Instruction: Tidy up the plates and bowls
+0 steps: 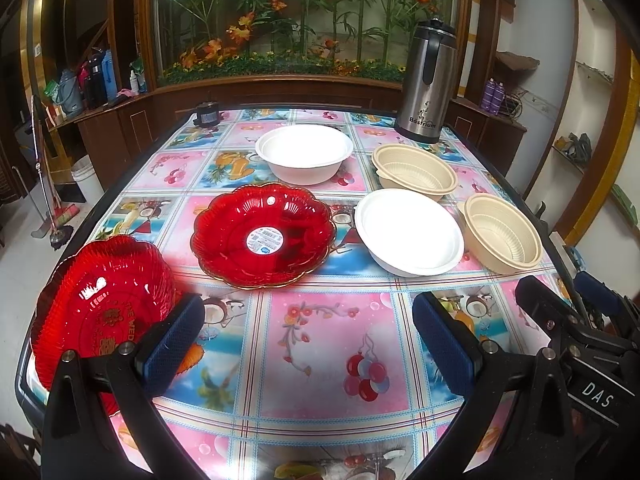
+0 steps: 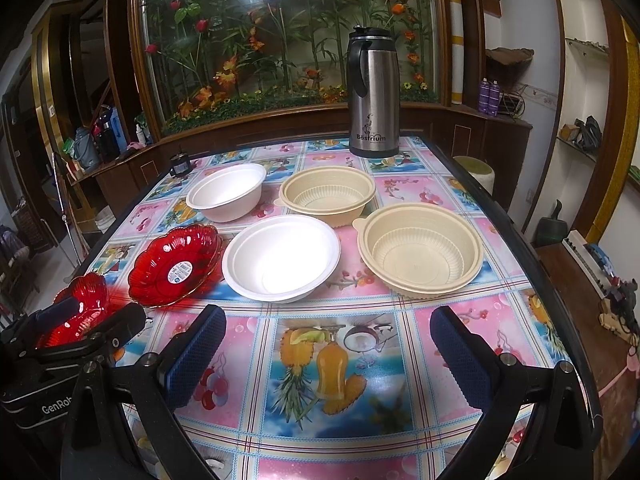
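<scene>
Two red scalloped plates lie on the table: one mid-table with a round sticker, the other at the near left edge, partly behind my left gripper's left finger. Two white bowls stand upright, a far one and a near one. Two beige ribbed bowls sit to the right, far and near. My left gripper is open above the tablecloth, holding nothing. My right gripper is also open and empty, short of the bowls.
A steel thermos jug stands at the table's far right corner and a small dark object at the far left. The table has a pink and blue patterned cloth. A wooden cabinet and a flower display lie behind.
</scene>
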A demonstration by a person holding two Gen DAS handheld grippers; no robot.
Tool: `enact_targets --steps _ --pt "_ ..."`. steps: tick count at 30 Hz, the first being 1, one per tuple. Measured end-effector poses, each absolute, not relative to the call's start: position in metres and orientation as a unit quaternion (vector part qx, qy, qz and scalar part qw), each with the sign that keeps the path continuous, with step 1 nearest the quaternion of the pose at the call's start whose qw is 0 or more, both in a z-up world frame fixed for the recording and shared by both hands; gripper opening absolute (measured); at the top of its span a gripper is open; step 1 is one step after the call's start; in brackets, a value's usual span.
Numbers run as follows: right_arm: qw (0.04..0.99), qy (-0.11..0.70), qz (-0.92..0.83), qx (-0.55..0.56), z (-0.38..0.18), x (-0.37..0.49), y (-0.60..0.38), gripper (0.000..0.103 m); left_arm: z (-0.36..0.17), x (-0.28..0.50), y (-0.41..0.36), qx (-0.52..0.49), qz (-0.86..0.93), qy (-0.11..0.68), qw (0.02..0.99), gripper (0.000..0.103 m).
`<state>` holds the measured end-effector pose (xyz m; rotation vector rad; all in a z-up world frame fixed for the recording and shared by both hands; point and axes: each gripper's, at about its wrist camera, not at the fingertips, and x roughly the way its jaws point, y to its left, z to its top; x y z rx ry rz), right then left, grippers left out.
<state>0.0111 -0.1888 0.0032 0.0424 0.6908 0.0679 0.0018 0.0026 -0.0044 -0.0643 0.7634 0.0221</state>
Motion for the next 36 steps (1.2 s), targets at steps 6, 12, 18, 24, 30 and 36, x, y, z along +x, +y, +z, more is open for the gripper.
enact_targets --steps 6,12,18,24,30,36 --pt "0.941 0.337 0.034 0.021 0.0042 0.0107 -0.1902 0.103 -0.0041 0.0006 0.0019 -0.031 0.011 0.372 0.928 0.103" --pt "0.940 0.338 0.034 0.021 0.0045 0.0107 -0.1903 0.103 -0.0040 -0.0005 0.0017 -0.032 0.011 0.371 0.928 0.103" --pt "0.941 0.337 0.034 0.022 0.0052 0.0102 -0.1902 0.103 -0.0038 -0.0013 0.0014 -0.033 0.011 0.369 0.929 0.103" --pt "0.941 0.336 0.034 0.022 0.0069 0.0086 -0.1888 0.103 -0.0042 -0.0013 0.0020 -0.034 0.011 0.369 0.929 0.103" --pt "0.941 0.337 0.034 0.022 0.0073 0.0084 -0.1886 0.103 -0.0057 -0.0012 0.0029 -0.036 0.011 0.371 0.928 0.103" --pt "0.941 0.337 0.034 0.023 0.0076 0.0079 -0.1878 0.103 -0.0062 -0.0012 0.0046 -0.038 0.012 0.372 0.928 0.103"
